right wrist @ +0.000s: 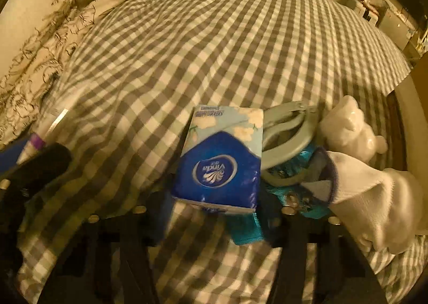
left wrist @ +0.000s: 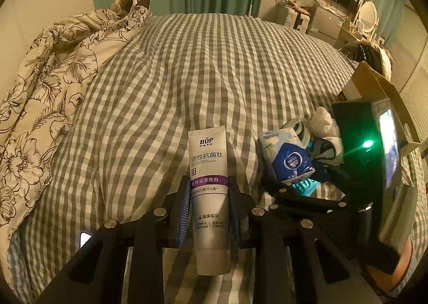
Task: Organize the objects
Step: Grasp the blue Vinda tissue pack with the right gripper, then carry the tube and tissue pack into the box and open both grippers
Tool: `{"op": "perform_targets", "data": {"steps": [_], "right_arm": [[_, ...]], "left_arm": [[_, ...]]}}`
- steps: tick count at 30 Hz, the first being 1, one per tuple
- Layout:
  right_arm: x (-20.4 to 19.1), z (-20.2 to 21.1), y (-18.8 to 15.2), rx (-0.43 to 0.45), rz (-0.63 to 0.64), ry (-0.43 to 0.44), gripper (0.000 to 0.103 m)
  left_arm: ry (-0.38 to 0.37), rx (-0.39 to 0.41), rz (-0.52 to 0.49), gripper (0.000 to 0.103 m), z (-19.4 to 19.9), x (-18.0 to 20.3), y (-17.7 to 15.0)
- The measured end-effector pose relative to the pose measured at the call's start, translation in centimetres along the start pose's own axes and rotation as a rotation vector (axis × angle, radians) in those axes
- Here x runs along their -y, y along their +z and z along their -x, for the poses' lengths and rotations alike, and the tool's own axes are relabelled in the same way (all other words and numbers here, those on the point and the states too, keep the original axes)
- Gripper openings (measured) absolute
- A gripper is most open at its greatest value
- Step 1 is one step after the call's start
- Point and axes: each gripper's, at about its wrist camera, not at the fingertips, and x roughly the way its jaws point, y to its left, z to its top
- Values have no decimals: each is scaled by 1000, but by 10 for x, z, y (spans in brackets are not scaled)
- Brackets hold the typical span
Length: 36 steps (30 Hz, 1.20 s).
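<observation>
The left gripper (left wrist: 209,191) gripped a toothpaste tube (left wrist: 209,186) between blue pads, above the checked bedsheet (left wrist: 187,68). The right gripper (right wrist: 214,213) stood wide around a tissue pack (right wrist: 218,162), seemingly not yet closed on it. Beside the pack lay a grey clip (right wrist: 289,138), a sock (right wrist: 374,197) and a white figurine (right wrist: 347,122). Picking-up appeared under way; next, probably, closing on the pack and carrying both to the cardboard box (left wrist: 379,90).

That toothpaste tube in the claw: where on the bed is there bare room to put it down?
The checked sheet lies bare beyond the toothpaste tube, from the flowered quilt across to the clutter. It is crowded at the right: tissue pack, grey clip, white sock and teal wrappers bunch together beside the cardboard box.
</observation>
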Motion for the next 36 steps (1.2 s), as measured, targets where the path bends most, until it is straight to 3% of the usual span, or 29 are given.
{"op": "perform_targets", "data": {"steps": [7,13,23,29,36], "right_arm": [[16,63,-10,118,-40,23,45],[45,158,-17,287,-70,5,44],[114,292,-18,485,-61,-135,44],[174,311,-17,495,-97,-182,44],[228,281,-13,442,-125,-209,44]], "left_arm": [[-7,66,-16,26,39,11,7],[-37,172,-71,26,87,46,25],[-138,343,-241,26,152,173,68],[-192,342,-316,26,141,236,83],[-226,262,-379,26,87,290,95]]}}
